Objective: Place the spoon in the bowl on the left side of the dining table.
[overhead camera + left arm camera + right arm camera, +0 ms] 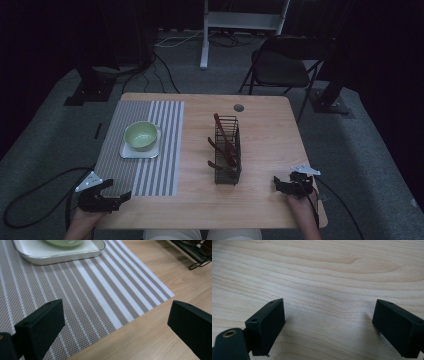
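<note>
Black left tongs [122, 197] and right tongs [278, 184] rest low at the table's [260, 200] near corners, both spread apart, empty.

High view overhead, claw cameras near tabletop [260, 190]

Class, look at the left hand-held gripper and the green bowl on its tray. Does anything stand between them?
Nothing visible does. Between the open left hand-held gripper and the green bowl on its tray lies flat striped placemat.
</note>
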Tool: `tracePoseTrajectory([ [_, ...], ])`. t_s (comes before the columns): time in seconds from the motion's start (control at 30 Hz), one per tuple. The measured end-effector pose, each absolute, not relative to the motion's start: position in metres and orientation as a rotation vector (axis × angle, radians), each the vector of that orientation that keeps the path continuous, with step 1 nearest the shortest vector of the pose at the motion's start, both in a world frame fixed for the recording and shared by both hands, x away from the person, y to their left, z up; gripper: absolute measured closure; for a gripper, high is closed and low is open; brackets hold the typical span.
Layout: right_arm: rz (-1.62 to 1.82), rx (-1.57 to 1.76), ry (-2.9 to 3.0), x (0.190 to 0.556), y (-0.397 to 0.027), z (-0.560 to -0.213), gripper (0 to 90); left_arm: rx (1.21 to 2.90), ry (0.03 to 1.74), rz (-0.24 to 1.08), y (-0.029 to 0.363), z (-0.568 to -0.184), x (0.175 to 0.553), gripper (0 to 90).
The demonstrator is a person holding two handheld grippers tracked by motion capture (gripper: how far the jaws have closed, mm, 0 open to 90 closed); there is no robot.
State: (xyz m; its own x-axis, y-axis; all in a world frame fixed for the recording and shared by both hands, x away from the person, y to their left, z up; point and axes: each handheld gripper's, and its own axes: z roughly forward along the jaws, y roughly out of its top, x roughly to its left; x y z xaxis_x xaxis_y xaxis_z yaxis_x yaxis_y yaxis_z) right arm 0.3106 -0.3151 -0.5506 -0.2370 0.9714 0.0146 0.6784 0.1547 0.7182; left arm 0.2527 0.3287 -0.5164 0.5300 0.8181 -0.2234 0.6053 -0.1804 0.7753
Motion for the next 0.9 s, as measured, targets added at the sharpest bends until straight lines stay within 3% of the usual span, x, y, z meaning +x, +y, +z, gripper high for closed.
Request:
tracePoseTrajectory([
  [0.9, 0.853, 1.565, 1.982, 0.312, -0.315, -0.551, 10.4, 1.944, 1.055, 0.314, 0.285, -0.487, 0.283, 1.0],
])
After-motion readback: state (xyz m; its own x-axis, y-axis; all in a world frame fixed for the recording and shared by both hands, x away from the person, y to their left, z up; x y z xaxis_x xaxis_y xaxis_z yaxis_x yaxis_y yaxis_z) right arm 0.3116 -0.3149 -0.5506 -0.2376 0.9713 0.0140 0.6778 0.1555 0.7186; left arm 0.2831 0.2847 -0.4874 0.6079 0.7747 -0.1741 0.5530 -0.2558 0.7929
